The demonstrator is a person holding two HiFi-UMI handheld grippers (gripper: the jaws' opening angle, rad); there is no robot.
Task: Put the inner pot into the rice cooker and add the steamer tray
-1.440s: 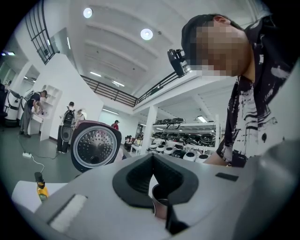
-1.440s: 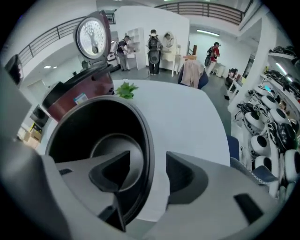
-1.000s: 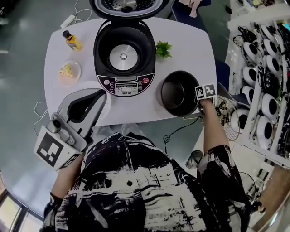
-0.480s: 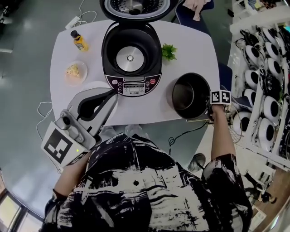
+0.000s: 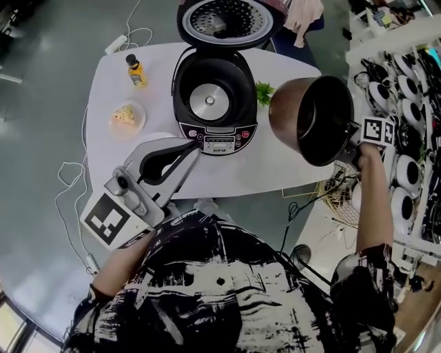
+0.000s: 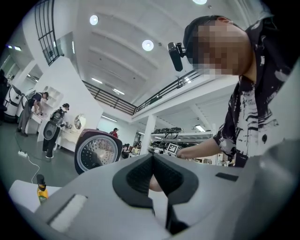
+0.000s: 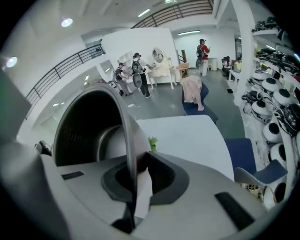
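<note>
White tabletop (image 5: 275,165) fills the middle of the head view, with shelves of appliances (image 5: 406,76) to its right. At the table's centre the rice cooker (image 5: 219,138) stands with its lid (image 5: 224,21) thrown back and its well bare down to the heating plate. The inner pot (image 5: 310,117) is held clear of the table, to the right of the cooker and just beside the green sprig (image 5: 264,92). It is tilted, so that its mouth faces sideways rather than up. It is carried by the right gripper (image 7: 136,161), whose jaws are clamped on the pot's rim, one pad inside the wall and one outside. The left gripper (image 5: 195,147) is held level over the near part of the table, just in front of the cooker's control panel, its jaws closed tip to tip with nothing between them.

The step in hand is judged to be the carry to the cooker. Since the pot hangs from a single pinch on its rim, the clamp should be kept firm and the wrist steady. The pot is best levelled first, then centred over the well and lowered straight, so that its base is not caught on the cooker's rim; release is best left until it is fully seated. A white round thing (image 5: 153,136) is half hidden under the left gripper — whether it is the steamer tray cannot be told
</note>
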